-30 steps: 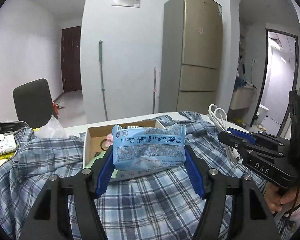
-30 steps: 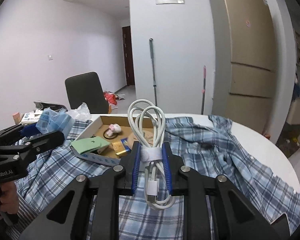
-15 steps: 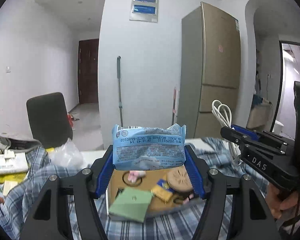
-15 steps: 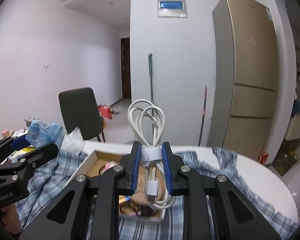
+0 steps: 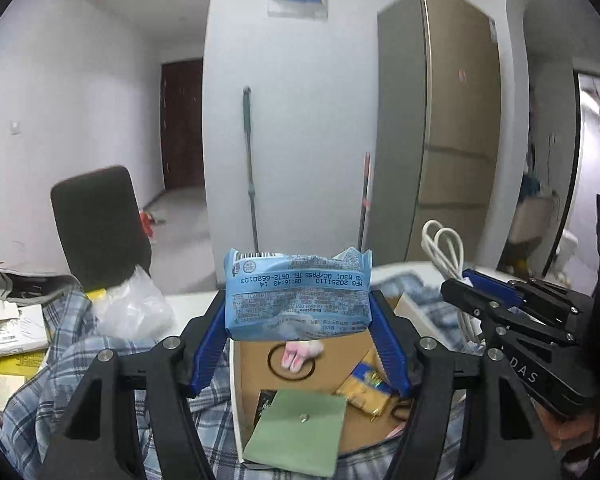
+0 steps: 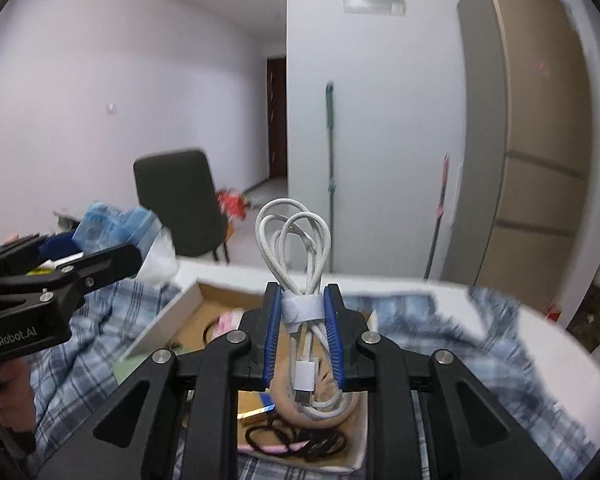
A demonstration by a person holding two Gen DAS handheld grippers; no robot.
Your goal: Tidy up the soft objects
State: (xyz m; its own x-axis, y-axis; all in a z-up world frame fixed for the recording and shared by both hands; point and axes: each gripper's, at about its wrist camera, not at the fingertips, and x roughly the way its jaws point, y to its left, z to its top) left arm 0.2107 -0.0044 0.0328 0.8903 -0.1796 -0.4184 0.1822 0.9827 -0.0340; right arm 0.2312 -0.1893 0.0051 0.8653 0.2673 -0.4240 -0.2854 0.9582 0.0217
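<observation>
Left gripper (image 5: 298, 320): blue pads clamped on the two short ends of the blue wipes packet (image 5: 298, 294), which spans the gap crosswise with its printed face to the camera.
Reason for hold: an end-to-end grip probably keeps the soft packet flat and stops it sagging between the fingers.
Cardboard box (image 5: 254, 364): directly below and just beyond the left fingers, lying on the plaid shirt (image 5: 80, 364); it contains a green pouch (image 5: 298, 428), a yellow packet (image 5: 364, 390) and a black hair tie with a pink charm (image 5: 292, 358).
Right gripper (image 6: 302, 338): pads nearly together, pinching the coiled white cable (image 6: 296, 248) at its white strap; loops stand above the fingers, the plug hangs below.
Reason for hold: the strap is likely the one firm point of a limp bundle.
Judgement: both items appear poised for release into the box.
Left view only: the packet's print, the green pouch whole.
Right view only: black hair ties (image 6: 300, 442) at the box's near end, below the fingers; the person's hand (image 6: 12, 394) on the left handle.
</observation>
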